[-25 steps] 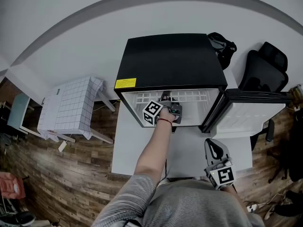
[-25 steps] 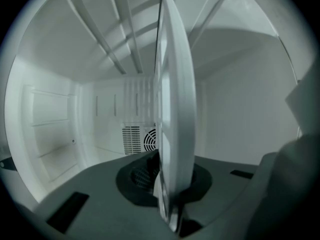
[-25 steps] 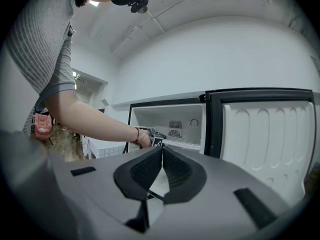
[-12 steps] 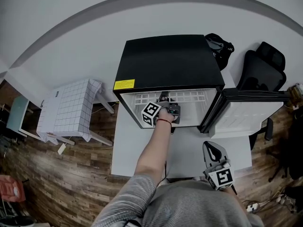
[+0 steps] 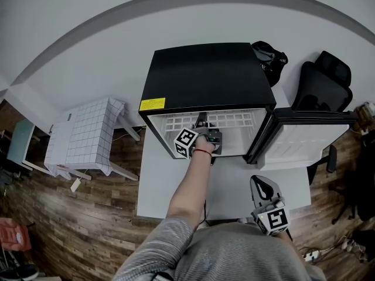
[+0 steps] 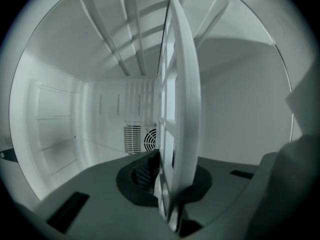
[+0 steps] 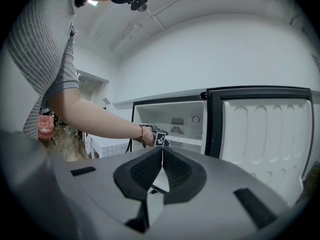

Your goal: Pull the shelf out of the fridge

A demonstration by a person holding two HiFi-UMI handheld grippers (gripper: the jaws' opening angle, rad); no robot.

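A black mini fridge (image 5: 208, 75) stands with its door (image 5: 304, 136) swung open to the right. Inside lies a white slatted shelf (image 5: 234, 120). My left gripper (image 5: 203, 123) reaches into the opening and is shut on the shelf's front edge. In the left gripper view the shelf (image 6: 182, 84) runs edge-on straight out from between the jaws of the left gripper (image 6: 167, 184), toward the back-wall vent. My right gripper (image 5: 262, 183) hangs low near my body, shut with nothing in it. The right gripper view looks past the right gripper (image 7: 161, 156) at the fridge (image 7: 170, 115).
A small table under a white grid cloth (image 5: 88, 133) stands left of the fridge. A black office chair (image 5: 325, 84) and a black bag (image 5: 270, 57) sit at the back right. The fridge rests on a white platform (image 5: 158, 180) over wooden flooring.
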